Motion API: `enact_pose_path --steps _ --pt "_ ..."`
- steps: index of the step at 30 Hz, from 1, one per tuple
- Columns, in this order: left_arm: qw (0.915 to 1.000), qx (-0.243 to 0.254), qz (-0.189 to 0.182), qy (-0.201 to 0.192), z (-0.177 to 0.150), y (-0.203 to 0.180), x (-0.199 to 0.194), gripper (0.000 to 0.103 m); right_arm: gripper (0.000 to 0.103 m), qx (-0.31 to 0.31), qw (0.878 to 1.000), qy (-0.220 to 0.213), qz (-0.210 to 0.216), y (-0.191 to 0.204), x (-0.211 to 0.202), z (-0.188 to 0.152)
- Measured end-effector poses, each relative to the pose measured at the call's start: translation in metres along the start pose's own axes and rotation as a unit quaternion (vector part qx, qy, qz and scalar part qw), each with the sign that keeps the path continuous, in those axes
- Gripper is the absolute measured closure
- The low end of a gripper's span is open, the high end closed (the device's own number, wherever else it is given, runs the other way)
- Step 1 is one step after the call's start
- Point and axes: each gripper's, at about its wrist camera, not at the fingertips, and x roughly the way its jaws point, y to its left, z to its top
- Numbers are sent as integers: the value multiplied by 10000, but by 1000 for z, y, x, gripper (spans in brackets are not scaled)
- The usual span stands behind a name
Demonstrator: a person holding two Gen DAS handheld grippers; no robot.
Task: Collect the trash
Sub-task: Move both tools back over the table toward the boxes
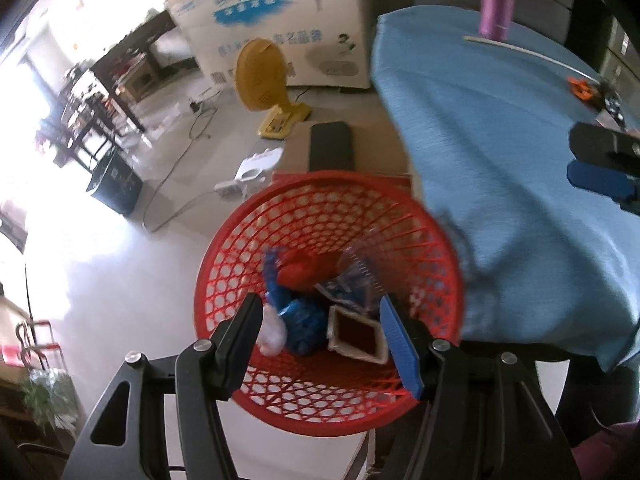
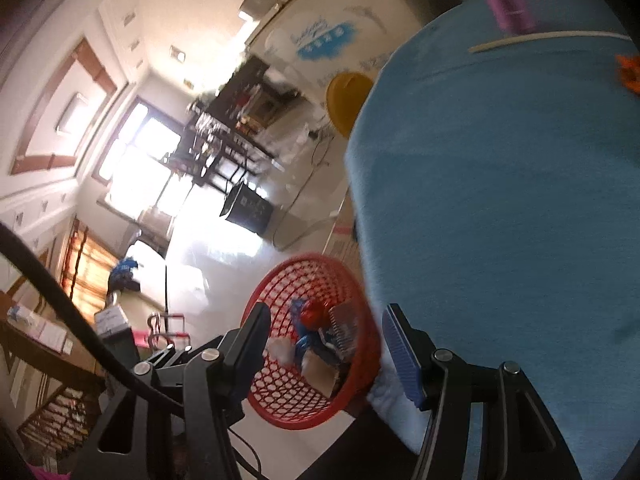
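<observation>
My left gripper [image 1: 320, 336] hangs over the red mesh wastebasket [image 1: 328, 412] on the floor, fingers apart, empty; wrappers [image 1: 300, 320] lie inside. Right gripper [image 2: 326, 344] fingers apart, empty, beside the blue-clothed counter [image 2: 500, 200].

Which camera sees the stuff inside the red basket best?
The left wrist view. It looks almost straight down into the red basket, so the wrappers and the little white box show clearly. The right wrist view catches the basket tilted and smaller, with its contents crowded and blurry.
</observation>
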Motion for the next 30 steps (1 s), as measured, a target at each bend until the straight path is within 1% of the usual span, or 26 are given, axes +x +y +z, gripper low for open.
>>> enact_pose_path --steps 3,6,9,12,16,19,22,23,25,27,30 --pt "9995 305 -48 -76 10 -26 -10 41 41 150 9994 -291 -55 -20 -28 4" --pt "9980 576 -218 -165 24 -54 -23 41 40 345 9973 -631 -165 -44 -59 6" --pt "9951 846 -456 -251 41 -85 -34 41 39 634 9922 -1019 -333 -75 -96 5" --pt "9902 1173 -673 -339 60 -120 -43 41 39 1070 9836 -1383 -449 -112 -133 3" --pt "9781 1696 -1045 -598 91 -176 -51 40 35 1714 9652 -1891 -578 -162 -184 -1" --pt "9687 1914 -1364 -804 121 -217 -49 29 34 2186 9477 -2234 -642 -196 -217 -7" --pt "9587 2103 -1689 -906 149 -255 -40 29 34 2498 9354 -2413 -655 -222 -237 -9" --pt "9539 2185 -1847 -903 157 -270 -37 29 33 2612 9309 -2476 -621 -229 -243 -10" --pt "9476 2304 -2039 -857 167 -294 -30 29 33 2830 9230 -2555 -512 -242 -250 -13" --pt "9399 2441 -2272 -729 177 -315 -20 29 33 2980 9175 -2598 -424 -255 -254 -17" --pt "9354 2481 -2464 -521 187 -339 -4 29 33 3146 9100 -2678 -351 -265 -260 -25"
